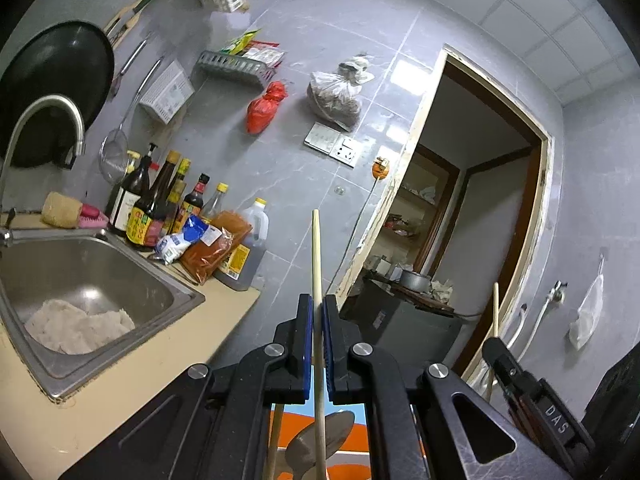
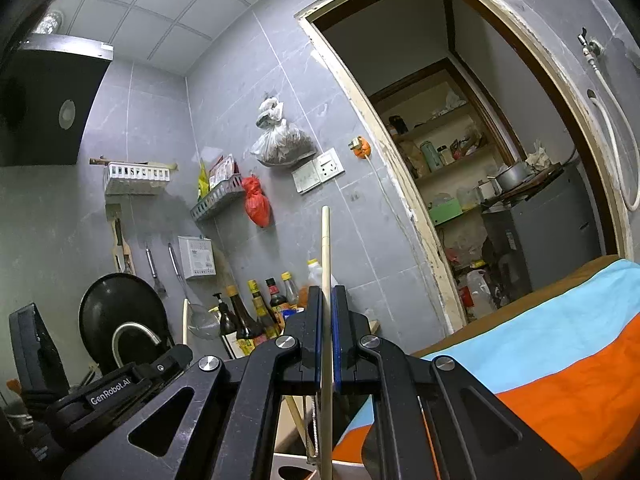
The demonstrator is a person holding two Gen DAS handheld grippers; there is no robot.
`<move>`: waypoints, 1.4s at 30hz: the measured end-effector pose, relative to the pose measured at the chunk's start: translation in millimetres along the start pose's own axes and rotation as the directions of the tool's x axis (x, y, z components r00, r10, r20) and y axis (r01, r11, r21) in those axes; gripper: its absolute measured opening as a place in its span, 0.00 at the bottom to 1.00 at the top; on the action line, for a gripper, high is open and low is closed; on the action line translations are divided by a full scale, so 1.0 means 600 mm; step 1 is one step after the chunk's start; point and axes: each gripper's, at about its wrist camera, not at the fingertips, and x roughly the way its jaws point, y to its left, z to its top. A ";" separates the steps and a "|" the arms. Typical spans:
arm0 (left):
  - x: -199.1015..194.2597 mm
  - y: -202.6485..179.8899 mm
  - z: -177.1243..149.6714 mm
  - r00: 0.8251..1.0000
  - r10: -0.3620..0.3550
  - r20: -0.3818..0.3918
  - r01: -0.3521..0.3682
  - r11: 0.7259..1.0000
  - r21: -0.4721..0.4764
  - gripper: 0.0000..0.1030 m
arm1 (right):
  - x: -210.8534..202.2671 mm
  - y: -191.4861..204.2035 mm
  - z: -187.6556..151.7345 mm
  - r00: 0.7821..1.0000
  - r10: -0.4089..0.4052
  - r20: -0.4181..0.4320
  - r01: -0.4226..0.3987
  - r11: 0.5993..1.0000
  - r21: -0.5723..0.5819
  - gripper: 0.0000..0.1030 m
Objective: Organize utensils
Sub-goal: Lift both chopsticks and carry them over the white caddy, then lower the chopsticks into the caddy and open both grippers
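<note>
Left gripper [image 1: 317, 312]: its blue pads are clamping together on a pale wooden chopstick [image 1: 317, 264], which is standing upright and sticking out well above and below the jaws.
Right gripper [image 2: 328, 304]: its pads are likewise pinching a second wooden chopstick [image 2: 326, 248], also upright.
Only the left wrist view is showing: a steel sink [image 1: 120, 280] with a pale cloth [image 1: 80, 326] lying inside it, and, below the gripper, a metal spoon [image 1: 320, 440] and another wooden stick [image 1: 274, 436] over orange and blue fabric.
Only the right wrist view is showing: a black range hood [image 2: 48, 104] high to the left of the doorway, the striped blue and orange cloth [image 2: 560, 344] spreading out below the doorway, and a white box edge [image 2: 296, 468] under the gripper.
Both views are showing: the doorway [image 1: 492, 200] with shelves behind it, sauce bottles [image 1: 160, 204] left of the doorway, a red bag [image 1: 264, 108] and a clear bag [image 1: 336, 100] hanging on the tiled wall.
In the way: each gripper's black frame is filling the lower part of its own view, hiding where the chopsticks end.
</note>
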 end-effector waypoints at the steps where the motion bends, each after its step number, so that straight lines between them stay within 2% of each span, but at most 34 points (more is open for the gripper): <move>1: -0.001 -0.002 -0.002 1.000 0.002 0.003 -0.002 1.000 0.011 0.05 | 0.000 0.001 -0.001 1.000 0.000 0.001 0.000 1.000 -0.006 0.04; 13: -0.016 -0.016 -0.027 1.000 0.011 0.015 -0.013 0.994 0.104 0.05 | -0.002 0.012 -0.013 1.000 0.003 -0.027 -0.004 0.998 -0.063 0.04; 22: -0.021 -0.015 -0.039 0.999 0.002 -0.047 0.003 0.993 0.121 0.05 | -0.006 0.009 -0.023 0.998 -0.004 -0.059 0.000 0.998 -0.070 0.04; 28: -0.021 -0.010 -0.035 0.993 0.013 -0.119 0.003 0.991 0.130 0.06 | -0.008 0.009 -0.029 0.993 -0.020 -0.117 0.011 0.997 -0.076 0.04; 29: -0.021 -0.009 -0.034 0.991 0.011 -0.131 0.006 0.991 0.131 0.07 | -0.009 0.008 -0.030 0.991 -0.024 -0.129 0.014 0.997 -0.074 0.04; 30: -0.020 -0.009 -0.033 0.989 0.010 -0.145 0.010 0.991 0.132 0.13 | -0.010 0.007 -0.031 0.990 -0.027 -0.141 0.017 0.997 -0.070 0.04; 31: -0.020 -0.009 -0.033 0.987 0.011 -0.158 0.010 0.991 0.134 0.25 | -0.012 0.006 -0.032 0.988 -0.029 -0.150 0.019 0.998 -0.068 0.05; 33: -0.020 -0.008 -0.031 0.981 0.005 -0.192 0.020 0.991 0.132 0.35 | -0.014 0.003 -0.034 0.984 -0.037 -0.174 0.026 0.998 -0.063 0.07; 35: -0.020 -0.008 -0.029 0.975 0.009 -0.220 0.020 0.991 0.129 0.35 | -0.014 0.000 -0.034 0.981 -0.046 -0.190 0.036 0.998 -0.053 0.18; 37: -0.019 -0.009 -0.028 0.970 0.014 -0.243 0.020 0.990 0.138 0.35 | -0.016 -0.003 -0.033 0.979 -0.055 -0.196 0.047 0.998 -0.045 0.22; 42: -0.023 -0.014 -0.017 0.966 0.011 -0.259 0.028 0.989 0.145 0.47 | -0.029 -0.003 -0.019 0.977 -0.075 -0.200 0.066 0.997 -0.051 0.22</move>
